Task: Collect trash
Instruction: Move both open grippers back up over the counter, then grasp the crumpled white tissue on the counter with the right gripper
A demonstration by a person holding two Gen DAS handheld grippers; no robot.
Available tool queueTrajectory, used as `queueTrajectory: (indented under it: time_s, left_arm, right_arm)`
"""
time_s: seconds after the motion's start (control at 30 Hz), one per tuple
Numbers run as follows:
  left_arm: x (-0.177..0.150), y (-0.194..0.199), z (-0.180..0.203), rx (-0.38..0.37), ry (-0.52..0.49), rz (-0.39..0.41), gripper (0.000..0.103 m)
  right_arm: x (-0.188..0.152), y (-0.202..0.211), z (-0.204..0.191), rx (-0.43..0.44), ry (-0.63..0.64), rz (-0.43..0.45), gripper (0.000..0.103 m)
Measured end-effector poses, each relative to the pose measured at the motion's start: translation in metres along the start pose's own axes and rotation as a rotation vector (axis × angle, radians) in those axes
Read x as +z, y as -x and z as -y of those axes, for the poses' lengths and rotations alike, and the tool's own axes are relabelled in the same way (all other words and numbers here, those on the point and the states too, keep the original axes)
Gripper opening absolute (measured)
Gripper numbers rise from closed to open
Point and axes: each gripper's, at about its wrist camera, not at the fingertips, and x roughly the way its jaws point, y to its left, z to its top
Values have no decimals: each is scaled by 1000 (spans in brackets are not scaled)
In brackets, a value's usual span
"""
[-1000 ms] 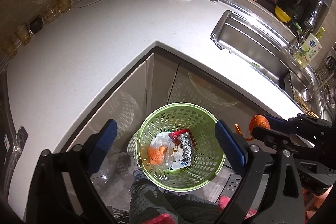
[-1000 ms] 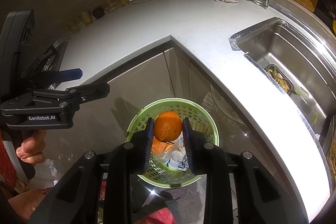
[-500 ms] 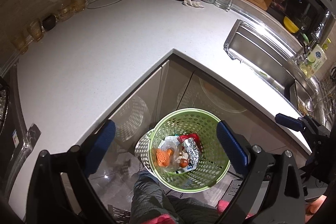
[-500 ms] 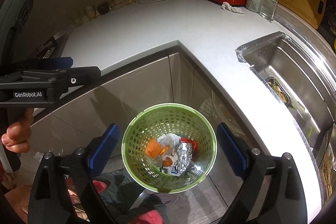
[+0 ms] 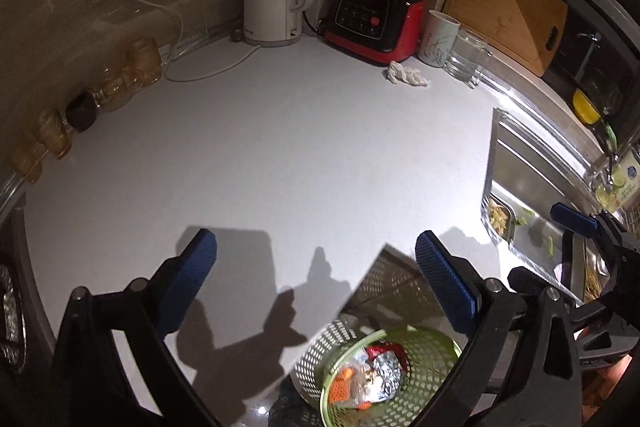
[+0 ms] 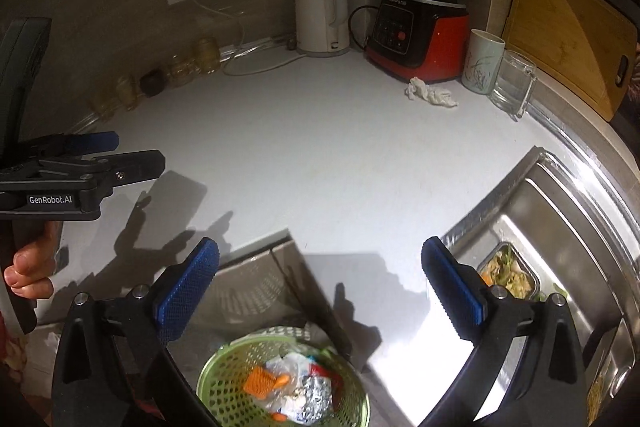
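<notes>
A green perforated bin (image 5: 434, 351) (image 6: 224, 371) stands on the floor below the counter corner. It holds foil, wrappers and orange scraps (image 6: 298, 389). A crumpled white tissue (image 5: 405, 74) (image 6: 430, 93) lies on the white counter (image 5: 280, 155) by the red blender base. My left gripper (image 5: 316, 277) is open and empty, above the counter's edge. My right gripper (image 6: 320, 287) is open and empty, over the counter corner. In the right wrist view the left gripper (image 6: 86, 165) shows at the left.
At the back stand a white kettle (image 5: 276, 11), a red blender (image 5: 376, 19), a mug (image 5: 438, 39), a glass mug (image 5: 468, 57) and a cutting board (image 5: 508, 11). Small jars (image 5: 120, 83) line the left wall. A steel sink (image 6: 560, 247) with a food tray lies right.
The right gripper opened and the orange dropped into the bin. Both grippers then rose and tilted up, so the counter and tissue fill the views.
</notes>
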Motion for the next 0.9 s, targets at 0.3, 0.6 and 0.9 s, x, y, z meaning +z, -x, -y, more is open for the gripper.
queueTrajectory:
  time_s: [0.3,0.6,0.9]
  left_arm:
    - [121,-109,-53,33,-14,19,95]
    - [206,-216,-112,1,-28,22,95]
    - [261,-286,-145,29,-86,31,95]
  right_arm:
    - [112,-135,81,-69,-123,21,100]
    - [177,-260,136,-151,-175,-34,96]
    - [197,-318,148,-219,-152,-115,53]
